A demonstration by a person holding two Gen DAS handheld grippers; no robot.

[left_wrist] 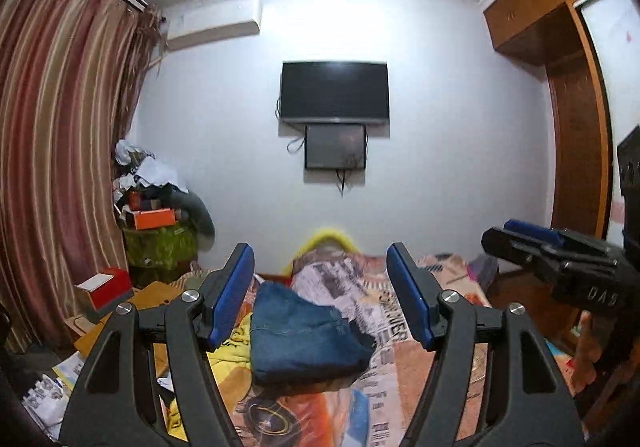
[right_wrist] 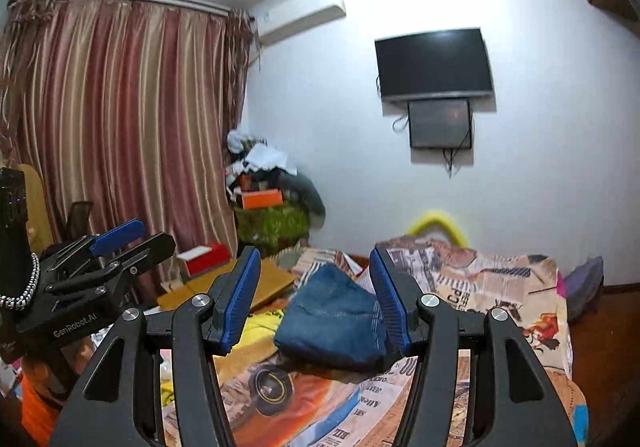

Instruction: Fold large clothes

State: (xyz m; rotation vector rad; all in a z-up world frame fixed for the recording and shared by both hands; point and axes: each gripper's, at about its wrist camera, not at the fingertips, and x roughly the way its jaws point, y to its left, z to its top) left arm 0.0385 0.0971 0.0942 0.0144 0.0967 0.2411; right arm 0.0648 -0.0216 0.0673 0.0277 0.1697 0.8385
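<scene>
Fingers of left gripper point(left_wrist: 320, 295) and right gripper point(right_wrist: 314, 299) spread apart, gripping nothing. Folded jeans point(left_wrist: 304, 335) lower centre on printed bedspread point(left_wrist: 384, 327). Beyond, upper centre, dark television point(left_wrist: 334, 91) on white wall; striped curtain point(left_wrist: 60, 135) far left.

Folded jeans point(left_wrist: 304, 331): blue denim, matt, coarse weave. Bedspread point(left_wrist: 384, 335): printed cloth, matt, soft. Left gripper point(left_wrist: 320, 295): matt black plastic arms, ribbed blue pads, bright metal pivot screws; right gripper point(right_wrist: 312, 299) alike. Curtain point(right_wrist: 120, 119): striped satin-like cloth, sheeny. Television point(left_wrist: 334, 91): glossy dark screen. Wardrobe point(left_wrist: 576, 119): varnished wood.
</scene>
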